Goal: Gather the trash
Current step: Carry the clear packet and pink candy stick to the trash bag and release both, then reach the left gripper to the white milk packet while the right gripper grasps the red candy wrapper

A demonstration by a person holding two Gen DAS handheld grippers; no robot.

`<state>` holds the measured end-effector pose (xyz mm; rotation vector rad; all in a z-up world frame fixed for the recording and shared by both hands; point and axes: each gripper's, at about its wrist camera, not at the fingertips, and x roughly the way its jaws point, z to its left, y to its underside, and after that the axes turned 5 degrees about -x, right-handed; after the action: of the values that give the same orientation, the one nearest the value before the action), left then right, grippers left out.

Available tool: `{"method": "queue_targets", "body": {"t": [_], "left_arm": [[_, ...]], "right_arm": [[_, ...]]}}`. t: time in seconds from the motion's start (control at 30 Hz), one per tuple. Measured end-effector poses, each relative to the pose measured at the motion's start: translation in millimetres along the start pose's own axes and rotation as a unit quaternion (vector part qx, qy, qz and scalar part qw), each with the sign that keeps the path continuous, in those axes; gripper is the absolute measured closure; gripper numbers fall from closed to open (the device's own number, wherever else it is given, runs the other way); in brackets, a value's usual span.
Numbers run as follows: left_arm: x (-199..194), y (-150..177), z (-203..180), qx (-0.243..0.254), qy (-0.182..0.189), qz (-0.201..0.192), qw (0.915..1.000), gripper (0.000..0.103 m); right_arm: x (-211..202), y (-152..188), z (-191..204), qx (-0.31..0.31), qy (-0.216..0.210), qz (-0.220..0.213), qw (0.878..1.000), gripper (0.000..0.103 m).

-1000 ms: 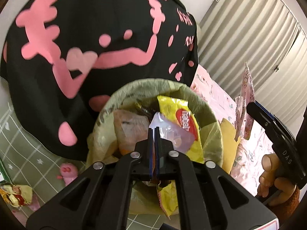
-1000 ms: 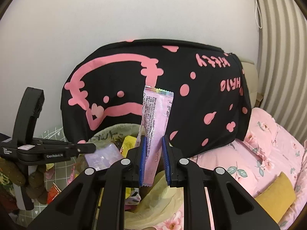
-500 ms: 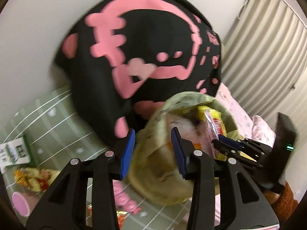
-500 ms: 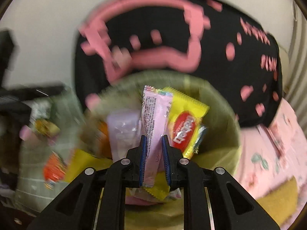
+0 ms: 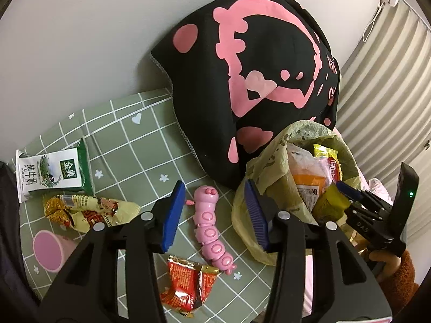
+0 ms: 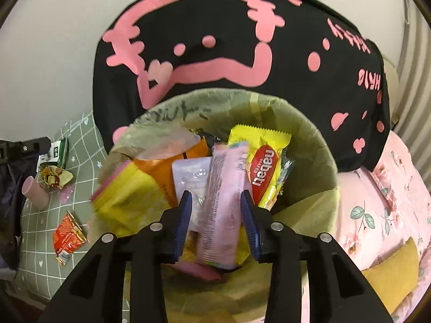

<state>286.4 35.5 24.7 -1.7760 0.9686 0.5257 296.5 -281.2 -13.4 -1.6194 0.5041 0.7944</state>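
Observation:
The bin lined with a green bag [image 6: 320,145] holds several snack wrappers, among them a yellow wafer pack [image 6: 265,169]. My right gripper [image 6: 215,194] hangs just over it, jaws opening. The pink wrapper [image 6: 225,172] lies loose between the pads, slipping onto the pile. My left gripper [image 5: 214,188] is over the green checked mat [image 5: 129,145] left of the bin [image 5: 269,158], jaws opening and empty. A pink caterpillar toy [image 5: 212,231] lies below its gap. On the mat are a red wrapper [image 5: 186,282], a crumpled yellow wrapper [image 5: 89,211] and a milk carton [image 5: 51,175].
A big black cushion with pink print [image 5: 256,67] leans on the wall behind the bin. A pink cup [image 5: 49,250] lies at the mat's left edge. Pink floral bedding [image 6: 377,202] and a mustard pillow [image 6: 388,274] are right of the bin. Curtains [image 5: 382,86] hang at the right.
My left gripper opened and swung left from the bin to over the mat. My right gripper came down over the bin and opened, letting the pink wrapper go.

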Motion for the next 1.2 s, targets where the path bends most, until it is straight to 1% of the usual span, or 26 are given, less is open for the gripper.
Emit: {"method": "queue_targets", "body": {"t": [0.13, 0.23, 0.33, 0.43, 0.53, 0.57, 0.6, 0.67, 0.73, 0.83, 0.93, 1.0, 1.1, 1.2], "left_arm": [[-6.3, 4.2, 3.0, 0.002, -0.001, -0.005, 1.0000, 0.059], [-15.1, 6.7, 12.3, 0.001, -0.005, -0.014, 0.9999, 0.059], [-28.4, 9.6, 31.3, -0.004, -0.017, -0.027, 0.9995, 0.058], [-42.8, 10.7, 59.7, -0.016, -0.042, -0.042, 0.9981, 0.058], [-64.7, 10.2, 101.5, -0.057, -0.076, -0.067, 0.9932, 0.058], [-69.3, 10.8, 111.7, -0.066, -0.082, -0.072, 0.9919, 0.058], [-77.5, 11.7, 127.8, -0.083, -0.093, -0.080, 0.9889, 0.058], [-91.9, 14.1, 153.4, -0.108, -0.111, -0.092, 0.9837, 0.058], [-103.0, 17.5, 173.2, -0.128, -0.125, -0.100, 0.9788, 0.058], [-113.3, 23.8, 198.1, -0.151, -0.137, -0.102, 0.9736, 0.058], [-114.2, 30.6, 212.9, -0.163, -0.137, -0.095, 0.9726, 0.057], [-108.3, 31.8, 221.3, -0.165, -0.140, -0.080, 0.9730, 0.057], [-98.9, 29.3, 226.9, -0.162, -0.139, -0.059, 0.9752, 0.057], [-92.6, 22.9, 231.3, -0.159, -0.134, -0.053, 0.9766, 0.057]], "right_arm": [[-19.9, -2.9, 3.9, 0.000, 0.013, -0.028, 1.000, 0.066], [-35.1, -7.3, 7.6, 0.007, 0.008, -0.054, 0.999, 0.066], [-46.2, -12.3, 19.6, 0.004, -0.004, -0.072, 0.997, 0.066], [-50.4, -16.8, 37.3, -0.008, -0.020, -0.080, 0.997, 0.066], [-54.1, -20.2, 64.4, -0.025, -0.049, -0.090, 0.994, 0.066], [-54.4, -19.8, 72.9, -0.029, -0.058, -0.092, 0.994, 0.066], [-53.8, -19.6, 82.5, -0.034, -0.066, -0.092, 0.993, 0.066], [-49.2, -18.0, 100.6, -0.041, -0.076, -0.084, 0.993, 0.066], [-42.3, -15.0, 119.3, -0.052, -0.096, -0.072, 0.991, 0.066], [-29.4, -7.8, 145.9, -0.073, -0.116, -0.048, 0.989, 0.066], [-17.0, -0.6, 164.2, -0.082, -0.134, -0.026, 0.987, 0.066], [-7.0, 5.2, 173.2, -0.081, -0.142, -0.010, 0.986, 0.066], [14.0, 17.5, 180.9, -0.075, -0.151, 0.030, 0.985, 0.066], [30.8, 32.5, 187.1, -0.061, -0.155, 0.063, 0.984, 0.066]]}}
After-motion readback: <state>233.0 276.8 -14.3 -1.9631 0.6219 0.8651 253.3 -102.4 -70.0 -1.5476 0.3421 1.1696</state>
